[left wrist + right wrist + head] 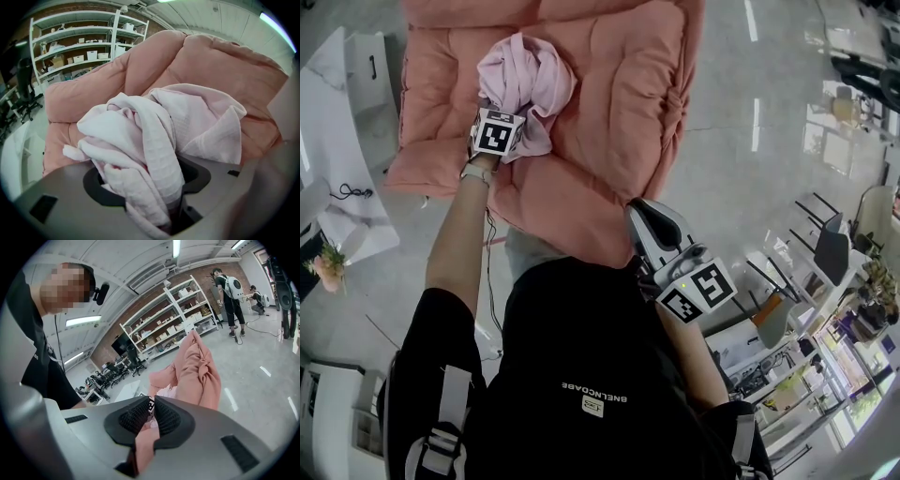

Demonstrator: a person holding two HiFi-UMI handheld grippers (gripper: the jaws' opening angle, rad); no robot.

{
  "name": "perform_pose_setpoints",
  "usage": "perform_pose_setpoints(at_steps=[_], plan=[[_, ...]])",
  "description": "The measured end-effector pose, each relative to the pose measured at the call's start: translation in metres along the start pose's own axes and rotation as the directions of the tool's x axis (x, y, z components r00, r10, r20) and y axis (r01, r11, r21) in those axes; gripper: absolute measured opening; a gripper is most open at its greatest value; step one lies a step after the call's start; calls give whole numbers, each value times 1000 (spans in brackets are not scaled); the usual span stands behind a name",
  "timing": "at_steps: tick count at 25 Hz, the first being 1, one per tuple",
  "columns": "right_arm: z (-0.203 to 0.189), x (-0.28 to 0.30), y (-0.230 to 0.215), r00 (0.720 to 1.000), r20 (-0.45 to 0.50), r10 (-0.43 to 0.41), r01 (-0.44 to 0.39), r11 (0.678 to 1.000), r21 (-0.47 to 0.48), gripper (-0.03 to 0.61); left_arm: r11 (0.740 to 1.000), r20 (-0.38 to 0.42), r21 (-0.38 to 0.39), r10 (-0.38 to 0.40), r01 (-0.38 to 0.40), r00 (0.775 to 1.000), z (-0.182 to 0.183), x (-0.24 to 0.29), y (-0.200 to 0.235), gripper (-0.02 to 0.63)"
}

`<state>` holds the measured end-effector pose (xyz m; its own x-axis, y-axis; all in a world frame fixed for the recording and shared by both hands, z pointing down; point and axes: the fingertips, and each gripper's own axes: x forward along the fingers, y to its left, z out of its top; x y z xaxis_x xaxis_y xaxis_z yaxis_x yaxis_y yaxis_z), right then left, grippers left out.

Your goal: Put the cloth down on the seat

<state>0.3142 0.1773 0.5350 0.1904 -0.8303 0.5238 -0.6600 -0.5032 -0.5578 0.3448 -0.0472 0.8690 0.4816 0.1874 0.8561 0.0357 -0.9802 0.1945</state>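
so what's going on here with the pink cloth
A person holds a gripper in each hand. The left gripper is at the salmon cushioned seat, where the pale pink cloth lies bunched and drapes loosely between its parted jaws. The right gripper is back near the person's body, jaws together, holding nothing.

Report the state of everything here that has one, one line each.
cloth: bunched up, lying on the seat, one fold running between the left gripper's jaws.
seat: soft and cushioned, bearing the cloth.
left gripper: jaws apart, cloth loose between them, not pinched.
right gripper: jaws all but shut, empty, held back from the seat.
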Motion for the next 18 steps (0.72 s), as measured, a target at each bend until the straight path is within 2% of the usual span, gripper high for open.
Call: perform_pose_setpoints(at_steps=[8, 15, 18], plan=[[-18, -3, 4, 1000, -2, -12, 12, 1000, 10, 54, 999, -12, -49, 19, -20, 1000, -15, 15, 17, 333], [-28, -2, 17, 1000, -1, -18, 18, 1000, 11, 54, 995, -8, -99, 31, -32, 999, -25, 23, 31, 420], [-32, -1, 24, 1000, 4, -18, 18, 1000, 6, 54, 995, -1, -84, 57, -57, 998, -25, 16, 37, 428]])
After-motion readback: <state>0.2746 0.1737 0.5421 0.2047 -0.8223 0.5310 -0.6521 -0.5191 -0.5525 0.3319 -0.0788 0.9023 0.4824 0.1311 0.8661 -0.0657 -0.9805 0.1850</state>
